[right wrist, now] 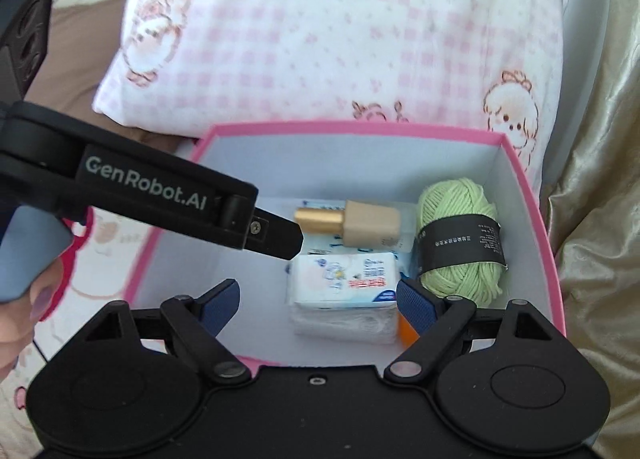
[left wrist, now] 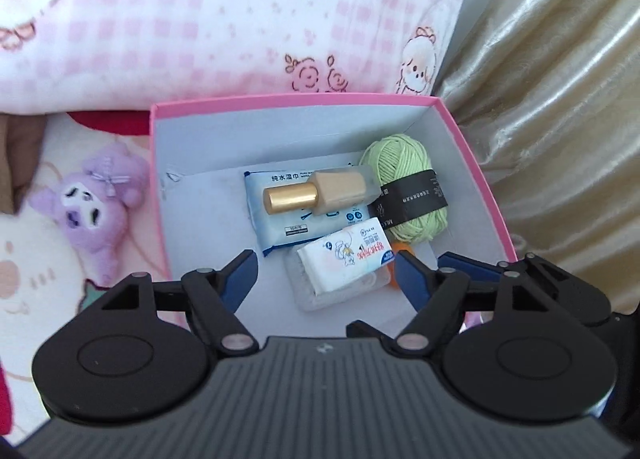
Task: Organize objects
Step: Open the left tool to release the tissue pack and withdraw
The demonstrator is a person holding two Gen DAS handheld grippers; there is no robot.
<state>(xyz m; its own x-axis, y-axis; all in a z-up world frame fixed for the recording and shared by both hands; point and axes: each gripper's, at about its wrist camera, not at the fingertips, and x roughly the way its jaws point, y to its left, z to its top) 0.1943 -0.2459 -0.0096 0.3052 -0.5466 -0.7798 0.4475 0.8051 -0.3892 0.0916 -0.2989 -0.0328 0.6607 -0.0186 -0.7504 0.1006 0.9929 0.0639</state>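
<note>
A pink box with a white inside [left wrist: 160, 163] [right wrist: 532, 195] sits on the bed. In it lie a blue wet-wipe pack [left wrist: 272, 227], a beige bottle with a gold cap [left wrist: 320, 191] [right wrist: 352, 221], a green yarn ball with a black band [left wrist: 408, 187] [right wrist: 460, 235], a white tissue pack [left wrist: 344, 259] [right wrist: 344, 275] on a clear packet, and a small orange thing [right wrist: 406, 331]. My left gripper [left wrist: 326, 275] is open and empty over the box's near side. My right gripper [right wrist: 318, 299] is open and empty, with the tissue pack between its fingers.
A purple plush toy [left wrist: 94, 199] lies left of the box on the printed sheet. A pink checked pillow [left wrist: 240, 19] [right wrist: 340, 39] lies behind the box. Gold fabric [left wrist: 560, 99] hangs on the right. The left gripper's finger [right wrist: 276, 237] reaches over the box in the right wrist view.
</note>
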